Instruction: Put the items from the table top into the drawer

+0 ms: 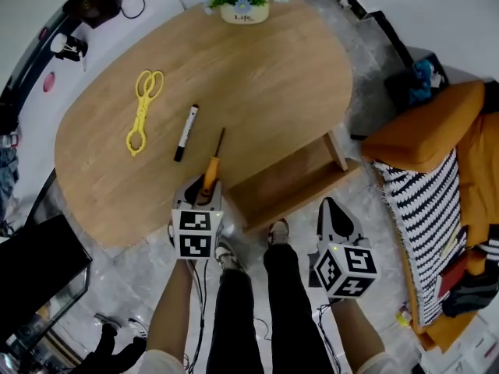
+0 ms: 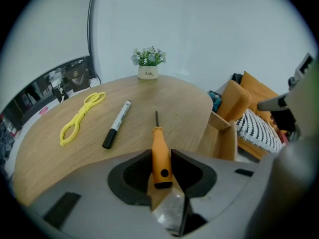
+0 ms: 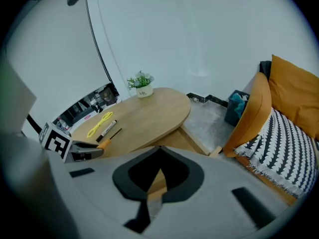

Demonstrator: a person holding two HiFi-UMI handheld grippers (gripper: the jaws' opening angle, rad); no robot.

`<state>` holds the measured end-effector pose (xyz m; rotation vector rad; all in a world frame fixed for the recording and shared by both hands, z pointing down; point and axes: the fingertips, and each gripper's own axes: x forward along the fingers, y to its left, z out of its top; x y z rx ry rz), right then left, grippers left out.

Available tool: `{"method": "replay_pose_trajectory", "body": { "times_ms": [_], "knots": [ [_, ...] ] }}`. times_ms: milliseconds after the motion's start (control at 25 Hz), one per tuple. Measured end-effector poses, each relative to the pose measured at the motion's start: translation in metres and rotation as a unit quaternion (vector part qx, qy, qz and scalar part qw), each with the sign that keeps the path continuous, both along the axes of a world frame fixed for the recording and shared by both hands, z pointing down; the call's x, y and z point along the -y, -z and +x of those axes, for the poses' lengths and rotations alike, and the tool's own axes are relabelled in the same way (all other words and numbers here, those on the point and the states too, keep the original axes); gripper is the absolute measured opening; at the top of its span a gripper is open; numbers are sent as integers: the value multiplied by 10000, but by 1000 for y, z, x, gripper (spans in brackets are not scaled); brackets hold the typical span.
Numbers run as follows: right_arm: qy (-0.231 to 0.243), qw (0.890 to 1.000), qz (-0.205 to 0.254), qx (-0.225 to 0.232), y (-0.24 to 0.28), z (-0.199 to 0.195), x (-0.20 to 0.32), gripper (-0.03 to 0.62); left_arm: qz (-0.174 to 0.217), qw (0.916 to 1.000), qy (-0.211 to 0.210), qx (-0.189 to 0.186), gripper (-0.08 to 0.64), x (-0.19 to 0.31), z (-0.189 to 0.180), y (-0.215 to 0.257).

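While left jaws pinch one screwdriver (image 2: 161,158) — right jaws together, empty — one marker (image 2: 116,125), one tongs (image 2: 79,117).

Left hand-held gripper (image 1: 204,189) gripping, right (image 1: 328,204) closed

A small white pot (image 1: 244,12) with green leaves and pale flowers is standing upright. A black-and-white striped blanket (image 1: 425,224) is lying over a big orange cushioned seat (image 1: 429,127). A grey stone floor (image 1: 370,61) is showing beside the seat.
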<state>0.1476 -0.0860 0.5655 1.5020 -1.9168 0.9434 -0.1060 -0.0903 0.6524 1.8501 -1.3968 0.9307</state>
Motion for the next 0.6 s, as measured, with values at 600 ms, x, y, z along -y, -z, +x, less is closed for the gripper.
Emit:
{"method": "replay_pose_trajectory", "body": {
  "times_ms": [600],
  "knots": [
    [-908,9958,93,41,16,68,-47,-8,362,9732,-2250,-293,115,-26,148,23]
  ]
}}
